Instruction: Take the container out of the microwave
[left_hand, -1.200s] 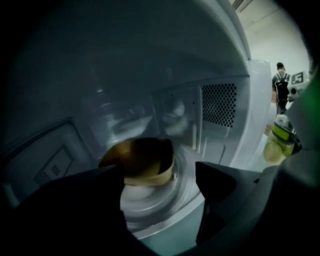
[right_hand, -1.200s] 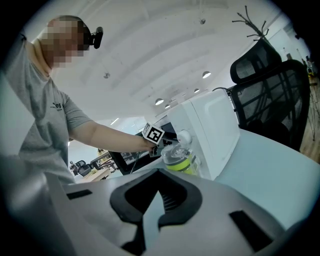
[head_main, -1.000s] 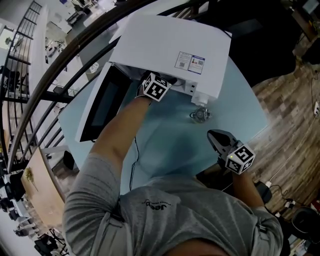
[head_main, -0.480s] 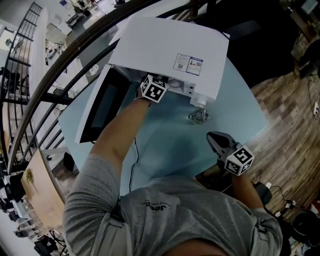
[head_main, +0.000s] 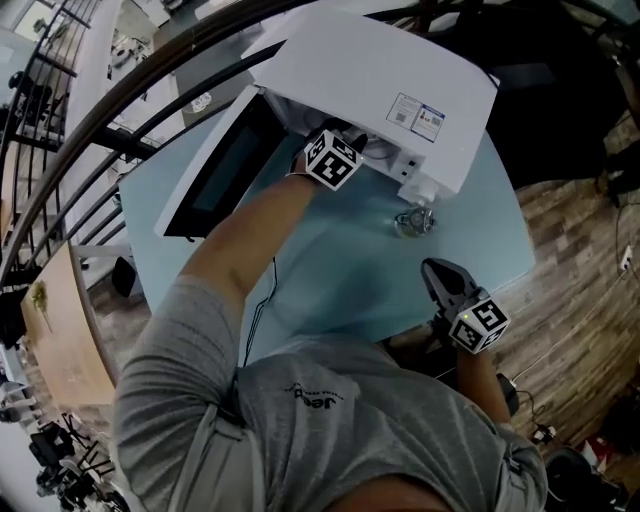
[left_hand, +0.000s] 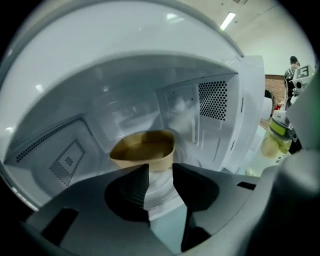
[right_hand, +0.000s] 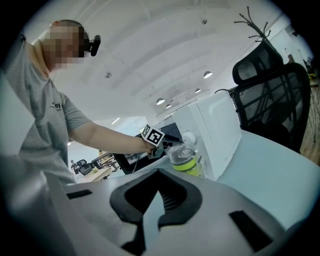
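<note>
L gripper (left_hand: 159, 170) is pushed into microwave (head_main: 400, 70), jaws just been opening to a narrow gap w/ nothing pinched, container (left_hand: 145, 149) inside just past tips, R gripper (head_main: 432, 268) pressed together, empty, near right; if closed short of rim, container could be shoved far back or tipped.

Seen from overhead, the microwave (head_main: 385, 70) roof covers the container (left_hand: 144, 149) and the jaws of the left gripper (left_hand: 160, 169), which have just been opening with nothing between them. Only its marker cube (head_main: 332, 160) shows. Looking along those jaws, their tips hide the container's near foot. The label (head_main: 416, 115) on the roof is too small to read.
</note>
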